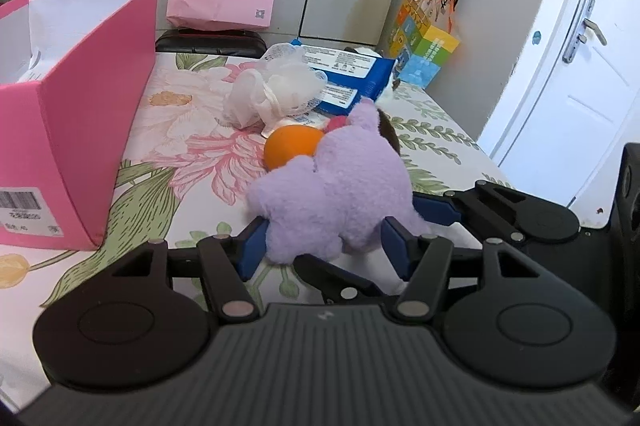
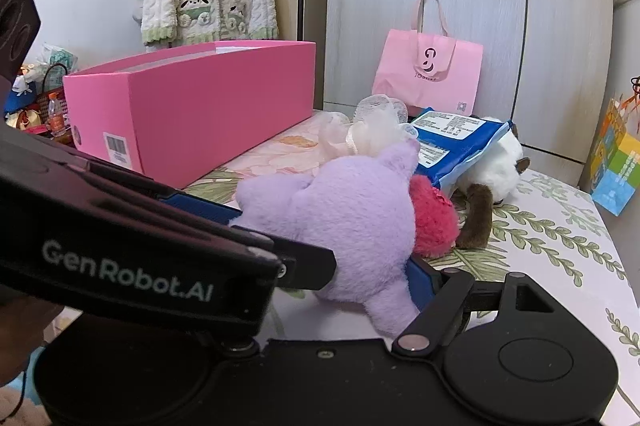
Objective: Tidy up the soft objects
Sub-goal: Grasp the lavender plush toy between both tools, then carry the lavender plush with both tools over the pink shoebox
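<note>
Left tongs [image 1: 324, 246] sit spread around the lower end of the purple plush toy [image 1: 340, 181], blue pads flanking it, not visibly squeezing. Right tongs [image 2: 332, 258] reach in from the other side; one blue finger touches the plush, the other is hidden by the left device, so cannot tell their state. The plush lies on the floral bed [image 1: 192, 129], near the open pink box [image 1: 80, 129]. Likely light, squashy, fuzzy; a pinch across the thick body should hold better than a limb. Crowding it: an orange ball [image 1: 290, 145] touching it, a white mesh pouf [image 1: 276, 93], a blue wipes pack [image 1: 348, 73], and a white-and-brown plush [image 2: 496, 169].
</note>
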Demonstrator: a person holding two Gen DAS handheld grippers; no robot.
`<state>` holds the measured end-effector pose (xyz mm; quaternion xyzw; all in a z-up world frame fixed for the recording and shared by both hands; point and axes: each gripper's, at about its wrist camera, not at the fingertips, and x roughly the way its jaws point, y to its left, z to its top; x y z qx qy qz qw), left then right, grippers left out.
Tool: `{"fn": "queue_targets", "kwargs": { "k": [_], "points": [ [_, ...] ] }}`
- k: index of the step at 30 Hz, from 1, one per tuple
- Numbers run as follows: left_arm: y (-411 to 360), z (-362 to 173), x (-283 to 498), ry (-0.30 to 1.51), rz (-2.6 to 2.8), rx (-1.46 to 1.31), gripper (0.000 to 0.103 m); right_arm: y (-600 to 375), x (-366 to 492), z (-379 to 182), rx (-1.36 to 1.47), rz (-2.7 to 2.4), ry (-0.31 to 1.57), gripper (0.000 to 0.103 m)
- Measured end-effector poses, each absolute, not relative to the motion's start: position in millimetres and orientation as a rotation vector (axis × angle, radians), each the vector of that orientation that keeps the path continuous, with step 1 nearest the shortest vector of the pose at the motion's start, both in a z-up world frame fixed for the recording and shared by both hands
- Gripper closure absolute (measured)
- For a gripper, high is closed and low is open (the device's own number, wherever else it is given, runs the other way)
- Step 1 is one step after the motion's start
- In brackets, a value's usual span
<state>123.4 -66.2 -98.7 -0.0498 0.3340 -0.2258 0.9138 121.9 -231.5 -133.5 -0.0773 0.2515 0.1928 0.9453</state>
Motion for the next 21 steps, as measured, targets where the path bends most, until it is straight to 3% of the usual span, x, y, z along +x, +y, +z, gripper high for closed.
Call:
{"fn": "queue_targets", "kwargs": {
  "k": [12, 21],
  "points": [
    [-45, -75, 92, 0.77, -0.525, -0.093, 0.043, -217, 92, -113, -0.15, 0.416, 0.602, 0.021],
    [-11, -39, 56, 0.783, -0.526, -0.093, 0.043, -184, 53, -76, -0.273, 0.488, 0.552, 0.021]
  ]
}}
